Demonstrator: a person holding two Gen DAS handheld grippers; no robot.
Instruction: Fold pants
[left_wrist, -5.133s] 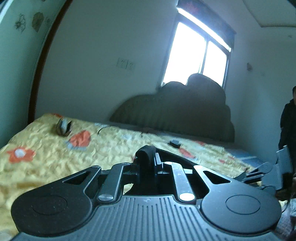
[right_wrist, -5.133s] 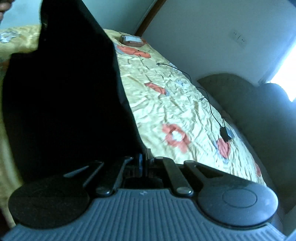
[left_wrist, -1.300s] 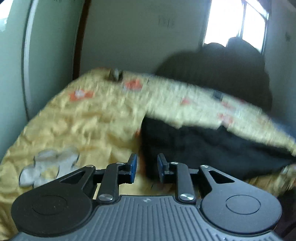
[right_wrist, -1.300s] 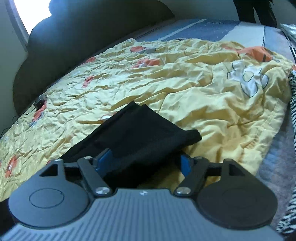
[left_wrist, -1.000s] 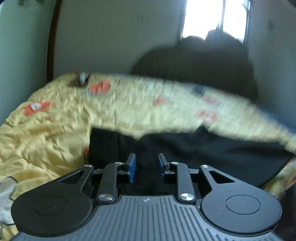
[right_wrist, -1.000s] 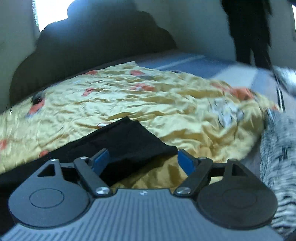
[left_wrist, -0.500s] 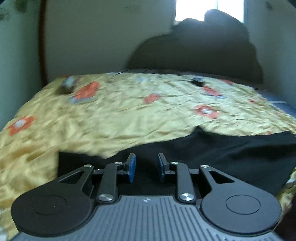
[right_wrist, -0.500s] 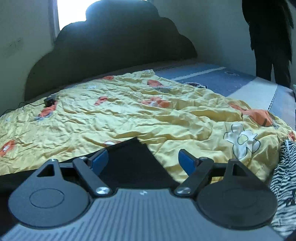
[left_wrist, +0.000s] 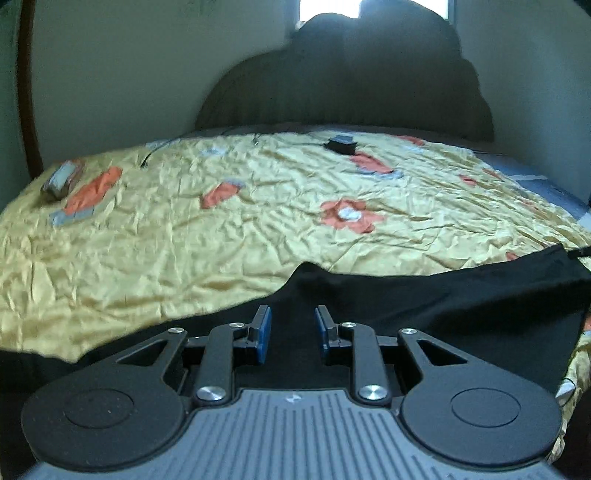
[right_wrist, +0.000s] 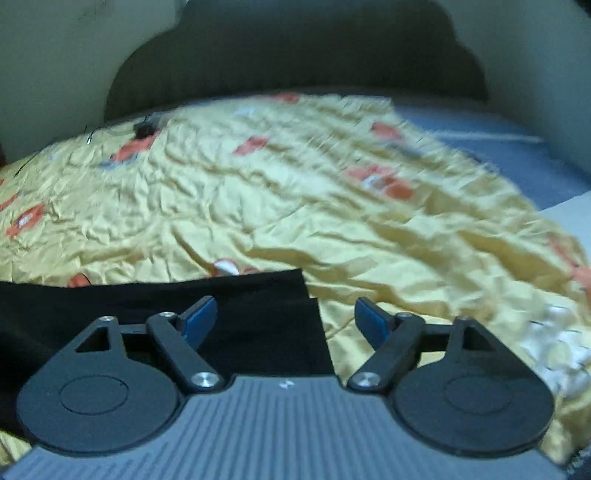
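Black pants (left_wrist: 424, 306) lie flat along the near edge of a yellow flowered bedspread (left_wrist: 236, 221). In the left wrist view my left gripper (left_wrist: 291, 332) hovers just over the pants' middle, blue pads apart, empty. In the right wrist view the pants' end (right_wrist: 258, 314) with a square corner lies under my right gripper (right_wrist: 284, 317), which is wide open and empty; the pants' corner sits between its fingers.
A dark scalloped headboard (left_wrist: 351, 81) stands at the far side. A black charger with a cable (left_wrist: 341, 144) and a small box (left_wrist: 61, 181) lie on the far part of the bedspread. A blue sheet (right_wrist: 498, 147) shows at right.
Both grippers let go of the pants, which now lie flat on the bed. Over the last second both cameras swung to face the headboard and dropped low over the pants.
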